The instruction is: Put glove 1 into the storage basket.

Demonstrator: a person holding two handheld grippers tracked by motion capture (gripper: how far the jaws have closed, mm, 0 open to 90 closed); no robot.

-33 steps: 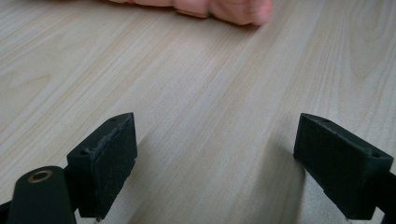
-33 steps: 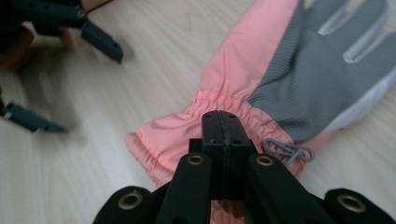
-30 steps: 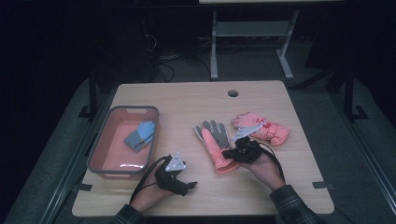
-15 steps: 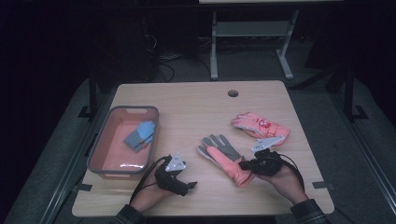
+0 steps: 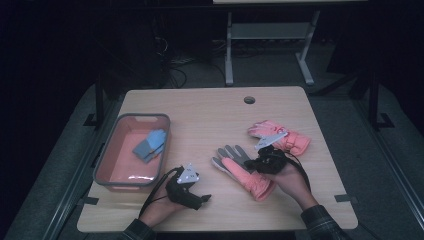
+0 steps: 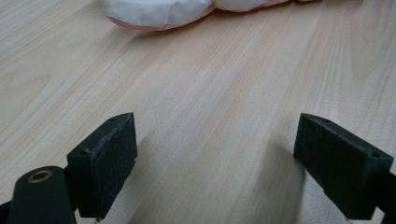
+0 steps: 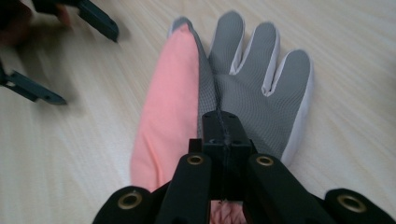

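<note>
Bin (image 5: 105,165) sits at the left edge of the surface (image 5: 200,115), grey-rimmed and pink inside, with a blue cloth (image 5: 149,145) lying in it toward its far right corner.

Just right of the bin's near corner, close to the near edge, my left gripper (image 5: 202,199) rests low over the bare wood. Its jaws stand wide apart with nothing between them; in the left gripper view the pads (image 6: 109,163) frame only wood grain, and a white and pink glove cuff (image 6: 159,11) lies farther off at the top.

Right of that, near the middle of the surface and toward the near edge, lies the glove (image 5: 240,170), palm up, grey on the palm and fingers, pink along the thumb side and cuff. Its fingers point toward the left and away from me, and its cuff points toward the near right corner.

My right gripper (image 5: 254,163) is clenched on this glove. In the right gripper view the jaws are pressed together with the grey palm fabric (image 7: 252,93) pinched at the tips, above the cuff.

Farther right, toward the right edge and a little farther from me, the second glove (image 5: 282,137) lies pink side up, just beyond my right gripper.
</note>
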